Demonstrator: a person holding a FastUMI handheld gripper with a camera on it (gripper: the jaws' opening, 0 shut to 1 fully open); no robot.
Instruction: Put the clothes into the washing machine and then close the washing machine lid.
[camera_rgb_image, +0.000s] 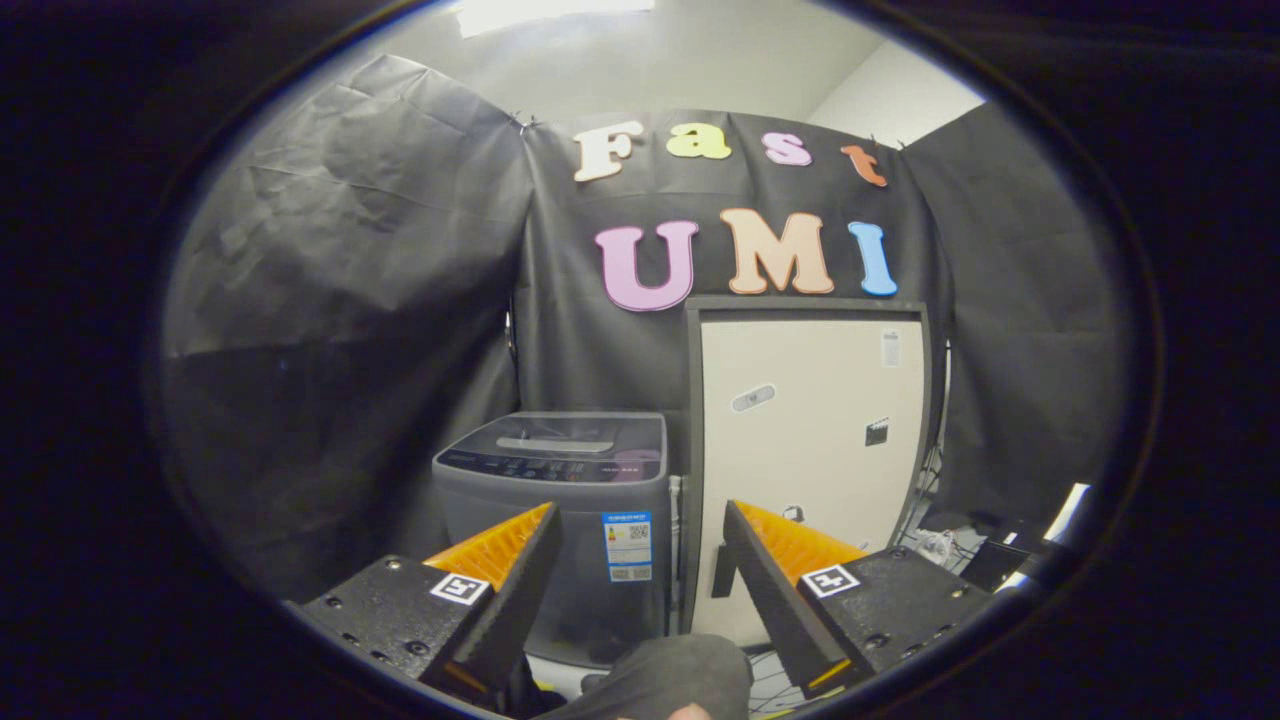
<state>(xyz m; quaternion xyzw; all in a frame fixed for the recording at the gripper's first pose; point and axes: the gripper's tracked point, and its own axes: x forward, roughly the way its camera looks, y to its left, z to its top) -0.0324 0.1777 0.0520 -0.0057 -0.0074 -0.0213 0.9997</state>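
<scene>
Against the back wall: the washing machine (560, 520) stands on the floor in the booth's corner, a grey top-loader with a dark control strip along the front edge of its top.
Lid: the washing machine lid (585, 432) lies flat and shut on the machine, with a pale handle strip near the middle of it.
Machine front: a blue and white sticker (627, 546) sits at the upper right corner of the front panel; what it says is too small to tell.
Beside the machine: a tall cream cabinet (810, 450) with a dark frame stands just to the right of it, almost touching its side, and rises well above the machine's top.
Cabinet door: a few small stickers are on it, and a dark handle sits low by its left edge.
Gripper: the gripper (640, 590) is held up facing the machine and the cabinet, well short of both.
Fingers: spread wide apart, with nothing pressed between them; the machine's right front corner and the cabinet's left edge show through the gap.
Clothes: a dark grey garment (680, 675) bunches low down between the bases of the fingers, nearer than their tips; whether it touches either finger I cannot tell.
Floor right of the cabinet: a tangle of cables and some dark and white items, too small to name.
</scene>
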